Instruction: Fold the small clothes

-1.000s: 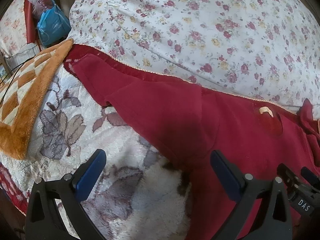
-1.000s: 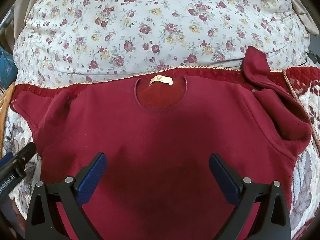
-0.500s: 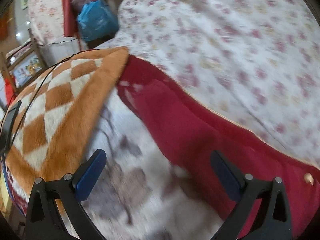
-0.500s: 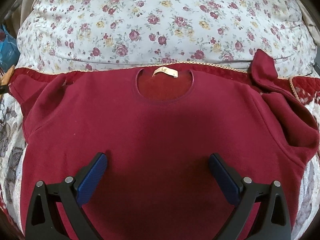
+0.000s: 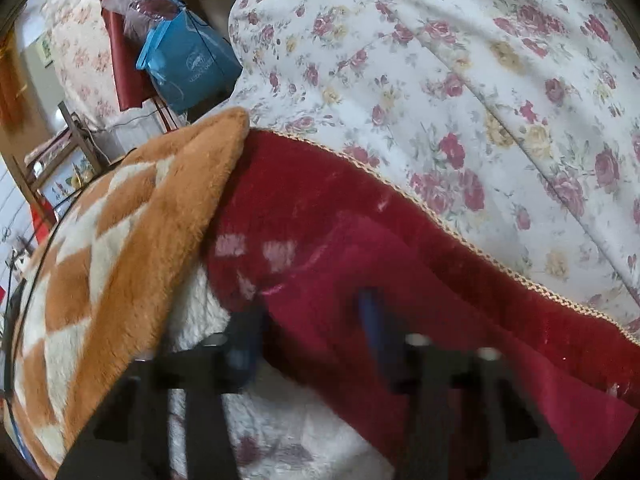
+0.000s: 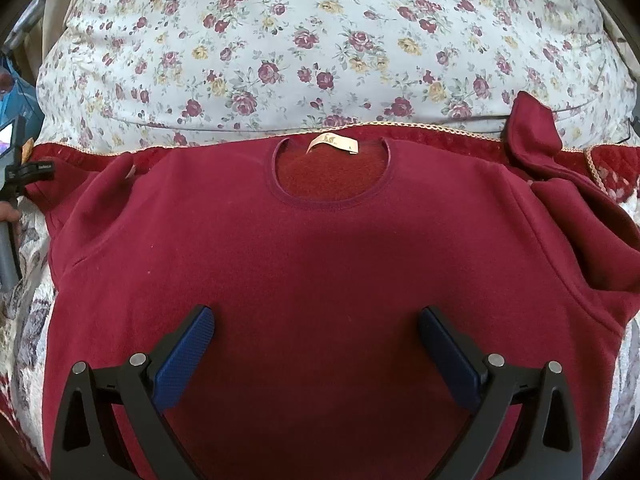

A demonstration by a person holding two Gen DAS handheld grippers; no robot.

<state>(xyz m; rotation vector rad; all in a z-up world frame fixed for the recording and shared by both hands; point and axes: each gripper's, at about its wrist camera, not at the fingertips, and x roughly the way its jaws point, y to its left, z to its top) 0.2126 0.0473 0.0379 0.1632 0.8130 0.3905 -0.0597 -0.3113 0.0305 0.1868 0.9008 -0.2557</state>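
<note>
A dark red sweatshirt [image 6: 320,264] lies flat on the bed, front up, neck hole with a beige label [image 6: 332,145] at the far side. Its right sleeve [image 6: 560,184] is crumpled and folded inward. Its left sleeve [image 5: 340,280] stretches toward the left. My right gripper [image 6: 316,344] is open and empty above the sweatshirt's chest. My left gripper [image 5: 308,328] is blurred by motion; its fingers stand closer together, around the left sleeve's cuff end. It also shows at the left edge of the right wrist view [image 6: 16,184].
A big floral pillow [image 6: 320,48] lies behind the sweatshirt. An orange and white checked fleece [image 5: 108,260] lies left of the sleeve. The bed has a red blanket with beige trim [image 5: 460,232] and a white flowered cover [image 5: 288,440]. A blue bag [image 5: 188,68] stands beyond the bed.
My left gripper has swung left to the sleeve end and its fingers have come closer together. My right gripper has stayed open over the chest, drifting slightly.
</note>
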